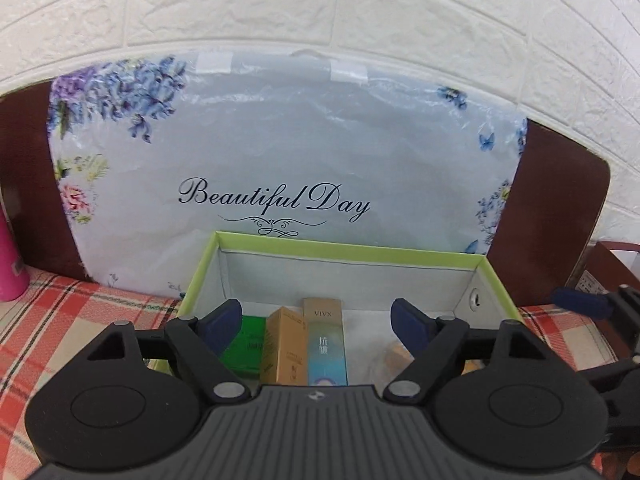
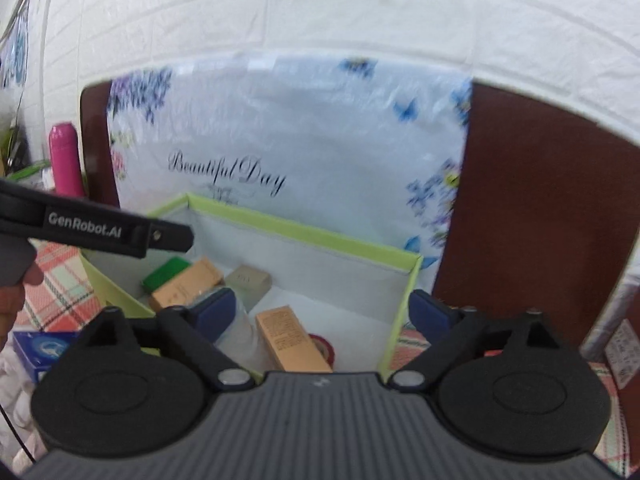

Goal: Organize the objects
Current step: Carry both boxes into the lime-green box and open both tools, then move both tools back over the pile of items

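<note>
An open box with a light-green rim [image 1: 340, 250] and white inside stands on plaid cloth. In it lie a green carton [image 1: 248, 344], a tan carton [image 1: 286, 348] and a tall teal "VIVX" carton [image 1: 326, 344]. My left gripper [image 1: 316, 320] hangs open over the box's near edge, nothing between its blue pads. The right wrist view shows the same box [image 2: 304, 230] holding the green carton [image 2: 166, 274], two tan cartons [image 2: 186, 288] [image 2: 290, 338], a grey-green carton [image 2: 248, 280] and a red roll [image 2: 322, 346]. My right gripper [image 2: 322, 312] is open and empty above them.
A floral "Beautiful Day" bag [image 1: 280, 152] leans on a brown board [image 2: 532, 208] behind the box, against a white brick wall. A pink bottle [image 2: 66, 160] stands at the left. A blue carton [image 2: 40, 350] lies outside the box, left. A hand [image 2: 12, 300] holds the left gripper's handle.
</note>
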Demonstrator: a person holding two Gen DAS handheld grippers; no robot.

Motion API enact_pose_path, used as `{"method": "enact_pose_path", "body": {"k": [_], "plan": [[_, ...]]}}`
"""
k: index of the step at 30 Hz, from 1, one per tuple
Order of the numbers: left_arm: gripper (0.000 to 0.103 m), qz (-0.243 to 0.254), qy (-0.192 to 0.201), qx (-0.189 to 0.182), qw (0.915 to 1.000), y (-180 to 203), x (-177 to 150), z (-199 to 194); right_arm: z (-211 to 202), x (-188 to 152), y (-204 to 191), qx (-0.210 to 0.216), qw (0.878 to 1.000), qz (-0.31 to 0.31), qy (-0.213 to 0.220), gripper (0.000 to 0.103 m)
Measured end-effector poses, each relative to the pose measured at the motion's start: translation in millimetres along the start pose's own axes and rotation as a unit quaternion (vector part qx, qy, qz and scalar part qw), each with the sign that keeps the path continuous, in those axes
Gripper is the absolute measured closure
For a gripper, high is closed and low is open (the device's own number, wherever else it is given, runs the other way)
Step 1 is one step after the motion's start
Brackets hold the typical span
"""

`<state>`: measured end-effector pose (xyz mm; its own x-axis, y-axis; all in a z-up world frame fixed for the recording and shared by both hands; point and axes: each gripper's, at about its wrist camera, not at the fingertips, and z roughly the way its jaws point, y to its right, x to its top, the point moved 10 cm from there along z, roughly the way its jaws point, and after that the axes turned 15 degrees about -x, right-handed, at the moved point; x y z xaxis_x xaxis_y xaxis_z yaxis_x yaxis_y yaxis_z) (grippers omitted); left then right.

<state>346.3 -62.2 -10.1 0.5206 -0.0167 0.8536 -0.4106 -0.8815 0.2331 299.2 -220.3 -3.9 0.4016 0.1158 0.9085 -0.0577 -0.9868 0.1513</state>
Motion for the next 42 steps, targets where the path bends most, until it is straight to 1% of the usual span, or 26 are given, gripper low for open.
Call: {"method": "enact_pose_path", "body": {"k": [3,7,9,12,17,22,28,32,37,39,42], "plan": [[0.018,-0.009,-0.017,0.014,0.9997,8.7,-7.3,-19.5,-29.3,4.4,14.1,0.004,0.999,0.029,0.013,0.0],[0.018,-0.022,-0.012,0.005,0.9997,22.4,-20.3,-46.3,-63.8,-6.3,27.2,0.012,0.998,0.065,0.009,0.0],[0.018,-0.018,-0.009,0.008,0.9998,30.9,-29.2,-60.5,-81.5,-16.4,31.1,0.016,0.997,0.076,0.008,0.0],[0.018,-0.011,-0.014,0.017,0.9997,42.5,-44.1,-78.1,-106.3,-32.3,34.4,0.012,0.997,0.08,0.005,0.0],[0.018,-0.02,-0.016,0.005,0.9997,56.8,-71.0,-104.7,-142.8,-56.4,28.2,0.023,0.996,0.085,0.012,0.0],[0.018,-0.032,-0.036,-0.005,0.9988,61.1,-108.5,-121.5,-169.0,-86.0,8.7,0.039,0.997,0.065,0.004,0.0],[0.018,-0.061,-0.057,-0.023,0.9962,56.2,-147.8,-130.9,-175.1,-118.2,-17.4,0.051,0.998,0.019,-0.018,0.0],[0.018,-0.076,-0.068,-0.024,0.9945,48.8,-164.3,-134.6,-169.4,-124.6,-31.0,0.063,0.998,-0.002,-0.024,0.0],[0.018,-0.084,-0.066,-0.025,0.9939,42.9,-169.4,-142.3,-151.7,-118.5,-46.3,0.082,0.996,-0.024,-0.015,0.003],[0.018,-0.086,-0.063,-0.026,0.994,42.0,-169.1,-145.1,-142.9,-118.3,-52.0,0.09,0.995,-0.029,-0.016,0.008],[0.018,-0.086,-0.06,-0.026,0.9941,40.8,-168.5,-147.5,-133.1,-124.0,-59.4,0.099,0.994,-0.036,-0.026,0.012]]}}
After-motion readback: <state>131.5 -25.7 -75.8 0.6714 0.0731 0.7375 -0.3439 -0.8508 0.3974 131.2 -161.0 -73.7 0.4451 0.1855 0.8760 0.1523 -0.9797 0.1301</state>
